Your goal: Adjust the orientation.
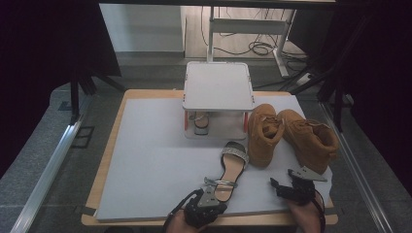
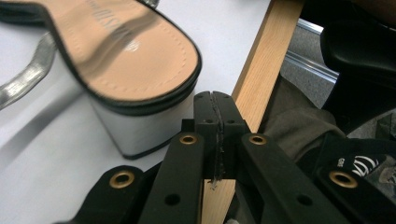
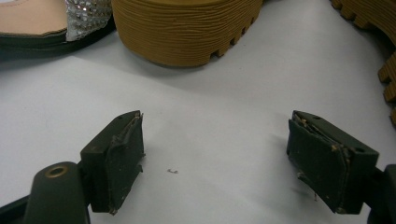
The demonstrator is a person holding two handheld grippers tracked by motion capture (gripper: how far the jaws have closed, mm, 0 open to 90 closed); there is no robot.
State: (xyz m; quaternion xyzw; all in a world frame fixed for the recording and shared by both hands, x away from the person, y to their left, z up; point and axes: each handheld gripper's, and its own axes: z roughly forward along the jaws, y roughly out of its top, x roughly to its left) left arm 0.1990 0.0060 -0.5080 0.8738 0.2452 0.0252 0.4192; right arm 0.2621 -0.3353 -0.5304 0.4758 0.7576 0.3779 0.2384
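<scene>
The sandal (image 2: 116,60) runs off the left gripper view's top edge; a second sandal (image 1: 200,122) hides beneath the rack (image 1: 218,86).

The sandal (image 1: 229,169) lies flat on the white mat near the front edge, its toe pointing away, with a tan inside, a black rim, a sparkly band over the toes, a shiny ankle strap and a low white heel.
</scene>
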